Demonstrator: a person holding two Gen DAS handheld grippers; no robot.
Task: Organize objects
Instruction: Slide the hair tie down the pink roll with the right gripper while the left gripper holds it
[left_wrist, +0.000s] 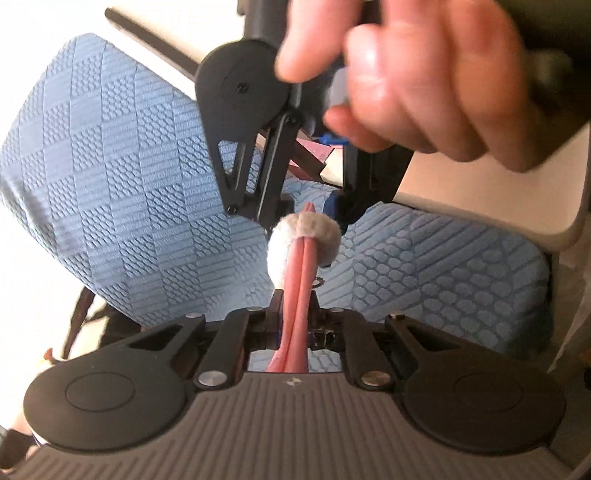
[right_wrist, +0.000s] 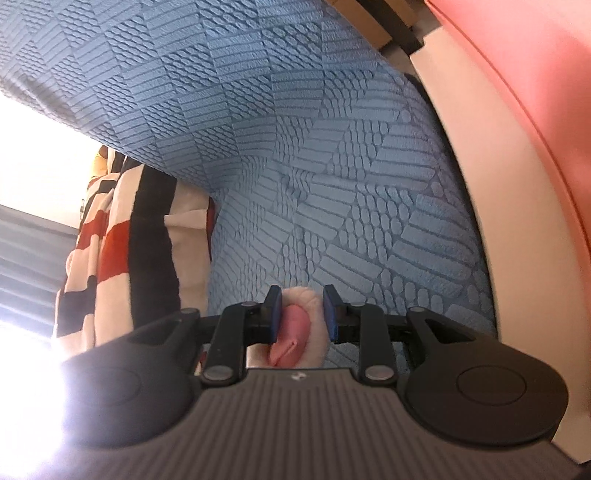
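Observation:
A pink folded strip (left_wrist: 297, 266) runs forward from my left gripper (left_wrist: 295, 299), which is shut on it low in the left wrist view. A white fluffy band (left_wrist: 306, 229) wraps the strip's far end. My right gripper (left_wrist: 308, 216) comes down from above, held by a person's hand (left_wrist: 406, 92), with its fingers on either side of that band. In the right wrist view my right gripper (right_wrist: 303, 306) has its blue pads pressed against the white fluffy band (right_wrist: 312, 297), and the pink strip's end (right_wrist: 291, 325) shows inside it. All of this hangs just above a blue textured cushion (right_wrist: 295, 147).
The blue cushion (left_wrist: 129, 166) fills most of both views. A white table edge (left_wrist: 498, 192) lies to the right, with a pink surface (right_wrist: 535, 92) on it. A striped red, black and white cloth (right_wrist: 122, 240) hangs at the left. A dark rod (left_wrist: 155, 40) crosses behind the cushion.

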